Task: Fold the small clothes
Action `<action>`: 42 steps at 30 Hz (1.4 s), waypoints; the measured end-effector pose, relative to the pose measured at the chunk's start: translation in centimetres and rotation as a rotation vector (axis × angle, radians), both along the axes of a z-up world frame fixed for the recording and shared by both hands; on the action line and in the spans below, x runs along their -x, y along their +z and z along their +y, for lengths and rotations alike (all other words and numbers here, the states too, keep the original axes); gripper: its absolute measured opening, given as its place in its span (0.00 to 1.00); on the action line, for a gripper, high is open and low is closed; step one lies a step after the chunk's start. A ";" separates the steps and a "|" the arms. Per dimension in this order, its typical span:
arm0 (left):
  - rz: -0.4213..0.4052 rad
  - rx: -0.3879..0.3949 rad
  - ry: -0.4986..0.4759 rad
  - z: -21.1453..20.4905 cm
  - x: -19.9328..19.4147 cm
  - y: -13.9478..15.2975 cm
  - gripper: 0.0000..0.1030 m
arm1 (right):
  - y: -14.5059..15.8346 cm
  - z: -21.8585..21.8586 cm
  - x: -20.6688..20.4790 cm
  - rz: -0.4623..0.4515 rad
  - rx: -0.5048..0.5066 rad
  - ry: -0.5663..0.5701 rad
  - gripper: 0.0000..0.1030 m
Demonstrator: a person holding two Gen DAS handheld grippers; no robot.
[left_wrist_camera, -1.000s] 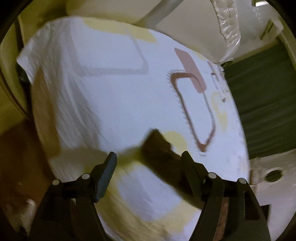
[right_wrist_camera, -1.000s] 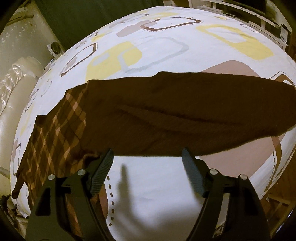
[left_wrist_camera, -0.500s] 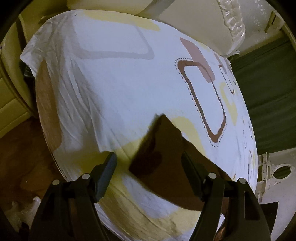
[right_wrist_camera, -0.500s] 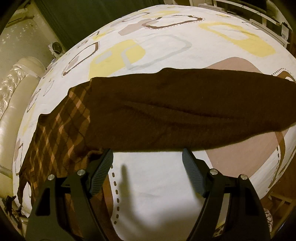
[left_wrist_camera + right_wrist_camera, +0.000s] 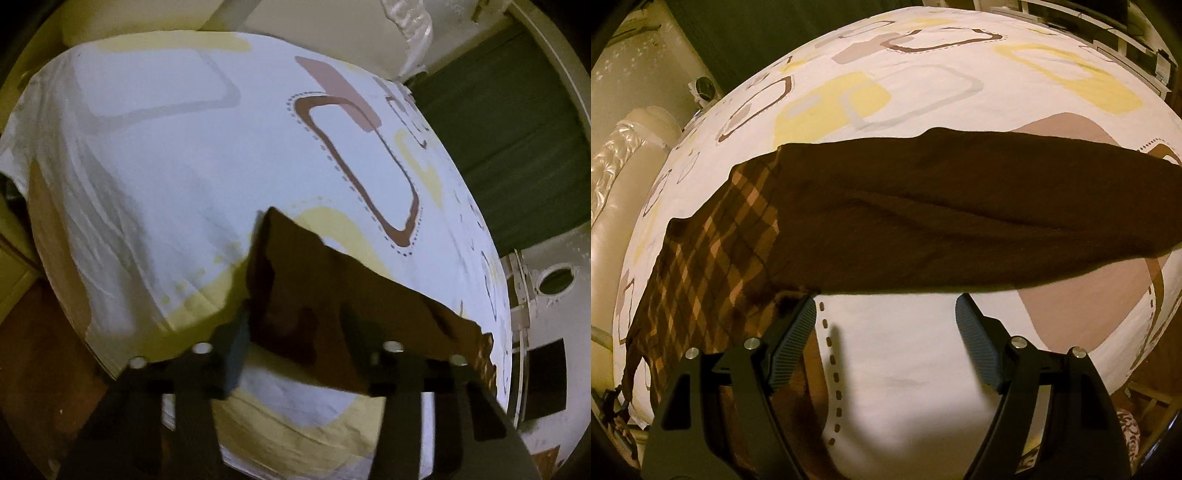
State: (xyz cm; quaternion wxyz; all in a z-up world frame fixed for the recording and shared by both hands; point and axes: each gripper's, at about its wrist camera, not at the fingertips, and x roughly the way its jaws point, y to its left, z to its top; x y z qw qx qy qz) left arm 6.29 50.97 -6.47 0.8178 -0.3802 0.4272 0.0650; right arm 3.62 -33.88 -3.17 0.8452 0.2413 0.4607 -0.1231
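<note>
Grasp step: my left gripper (image 5: 295, 332) is closing on the cloth (image 5: 332, 295) corner; right gripper (image 5: 886, 339) gapes empty, must grasp next.

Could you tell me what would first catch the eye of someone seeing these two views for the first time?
The long dark brown garment lies stretched across the bed's patterned sheet, its checked part at the left end of the right wrist view. The right tongs stand open just short of its near edge. In the blurred left wrist view, the left tongs are closing with a corner of the brown cloth between them.
</note>
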 end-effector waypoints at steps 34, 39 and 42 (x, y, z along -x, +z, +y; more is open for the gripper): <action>0.012 -0.283 0.104 -4.5 -1.0 11.5 0.07 | 0.2 0.8 0.6 -0.042 -0.069 0.046 0.76; -0.050 -0.376 0.025 -10.7 -2.7 16.9 0.07 | 0.2 1.1 0.9 -0.060 -0.090 0.065 0.76; -0.092 -0.434 -0.055 -16.1 -4.2 19.9 0.07 | 0.4 1.1 1.1 -0.078 -0.113 0.075 0.76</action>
